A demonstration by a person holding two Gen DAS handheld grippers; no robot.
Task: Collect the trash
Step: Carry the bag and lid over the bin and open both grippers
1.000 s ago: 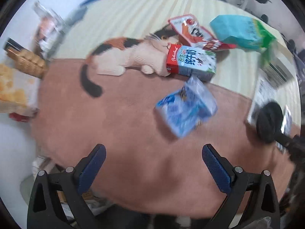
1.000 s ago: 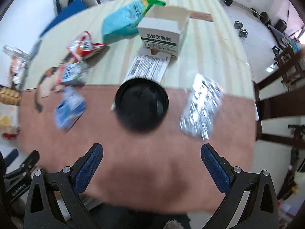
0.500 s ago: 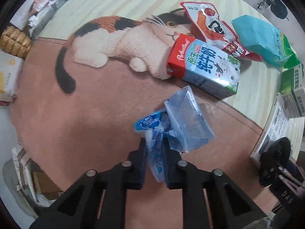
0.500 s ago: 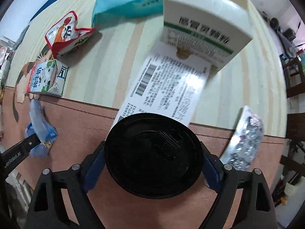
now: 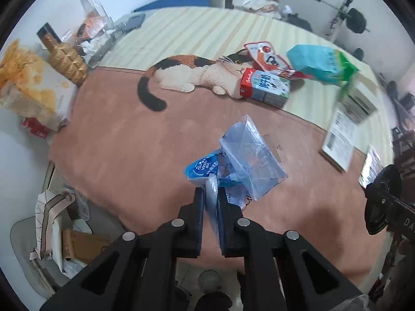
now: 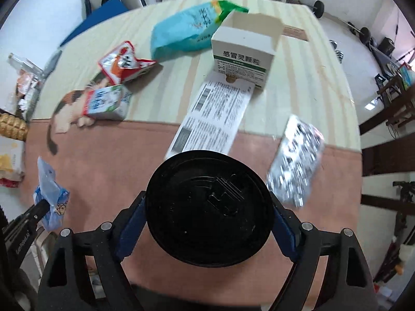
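Two tongs are in my view, and both have something. My left tongs [image 5: 210,199] are clenched on a crumpled blue tissue wrapper [image 5: 238,160], pinching its lower edge so the rest fans out above the pink mat [image 5: 116,134]; the right camera shows the same wrapper [image 6: 50,197] at the far left edge, off the mat's surface. My right tongs [image 6: 208,212] have just been closing, and their blue pads [image 6: 129,230] now press on both sides of a black round lid [image 6: 208,207], which fills the gap between them.

On the desk [image 6: 298,83], the rest of the trash lies spread out. A small milk carton [image 5: 264,88] sits on its side against the head of the cat picture [image 5: 186,73] on the mat. Just behind it is a red and white snack bag [image 5: 267,58], touching a teal bag [image 5: 319,63]. In the right view, a white medicine box [image 6: 243,51] stands open at the top, with a printed leaflet [image 6: 215,119] running from its foot toward the lid. A silver blister pack [image 6: 295,163] lies to the right of the lid, blurred.
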